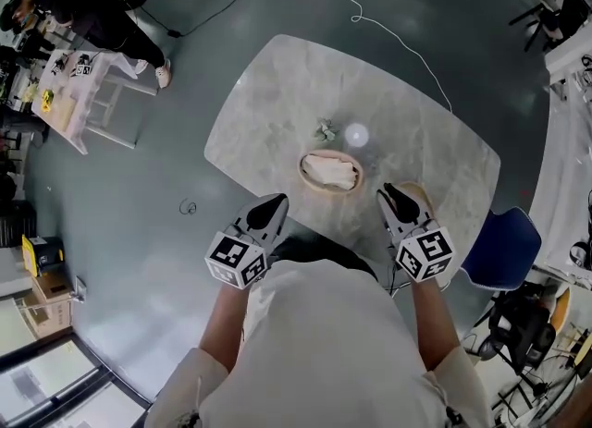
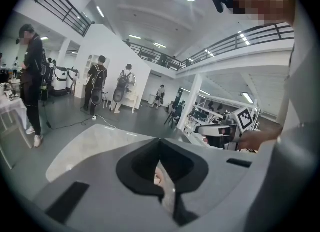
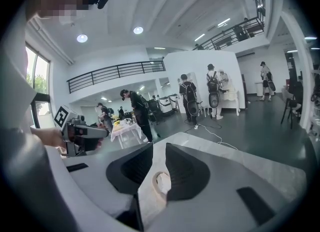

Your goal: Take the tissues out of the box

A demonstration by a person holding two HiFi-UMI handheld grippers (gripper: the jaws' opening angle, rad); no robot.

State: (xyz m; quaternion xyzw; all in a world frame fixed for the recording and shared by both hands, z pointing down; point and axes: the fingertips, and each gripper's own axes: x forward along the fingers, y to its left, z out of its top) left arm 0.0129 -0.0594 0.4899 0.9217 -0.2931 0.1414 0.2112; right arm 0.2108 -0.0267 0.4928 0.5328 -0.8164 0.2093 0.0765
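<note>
An oval wooden tissue box point(image 1: 329, 173) with white tissue showing in its top stands on the marble table point(image 1: 435, 140), near the front edge. My left gripper point(image 1: 269, 211) hovers at the table's near edge, to the left of and nearer than the box. Its jaws meet at the tips point(image 2: 160, 143) with nothing in them. My right gripper point(image 1: 396, 201) hovers to the right of the box, its jaws point(image 3: 159, 148) a small gap apart and empty. Through that gap I see the box's rim point(image 3: 161, 183) beyond the jaws.
A small greenish object point(image 1: 325, 129) lies on the table behind the box. A blue chair point(image 1: 504, 247) stands at the table's right. A white cable point(image 1: 370, 21) runs over the floor beyond. A person stands at a white table point(image 1: 85, 93) at the far left.
</note>
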